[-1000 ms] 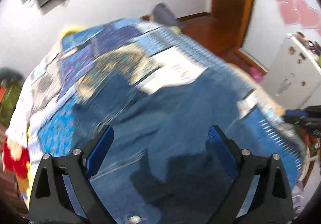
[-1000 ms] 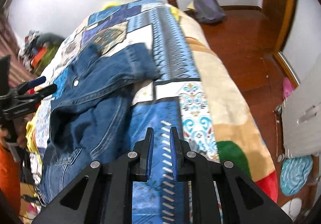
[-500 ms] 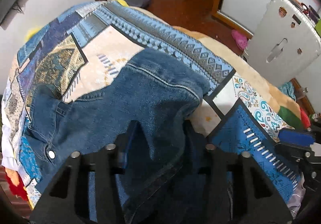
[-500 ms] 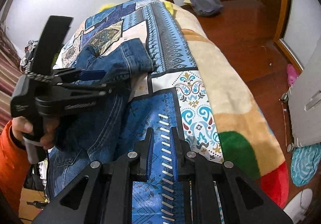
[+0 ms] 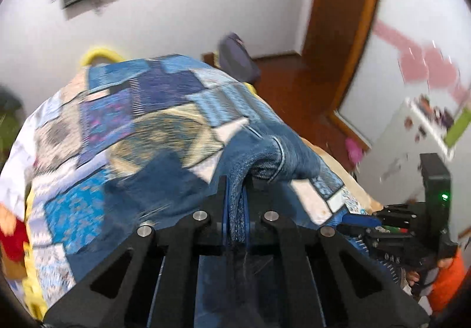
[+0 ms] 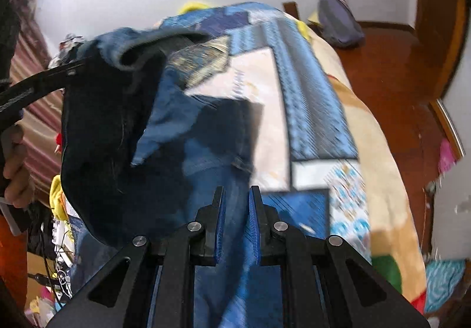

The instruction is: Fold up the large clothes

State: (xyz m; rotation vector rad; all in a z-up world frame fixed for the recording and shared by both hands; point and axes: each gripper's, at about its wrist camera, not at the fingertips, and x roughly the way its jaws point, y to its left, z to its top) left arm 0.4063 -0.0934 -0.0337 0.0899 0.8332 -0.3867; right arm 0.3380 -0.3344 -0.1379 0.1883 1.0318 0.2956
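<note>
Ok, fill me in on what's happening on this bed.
A person is folding a denim jacket on a bed covered with a patchwork blanket, holding a gripper in each hand. The left gripper is shut on a bunched fold of the denim and holds that part up off the blanket, while the rest lies on the bed. The right gripper is shut and empty, hovering over the jacket's near end.

Bed's patchwork blanket (image 6: 312,86) bears denim jacket (image 6: 206,151).
</note>
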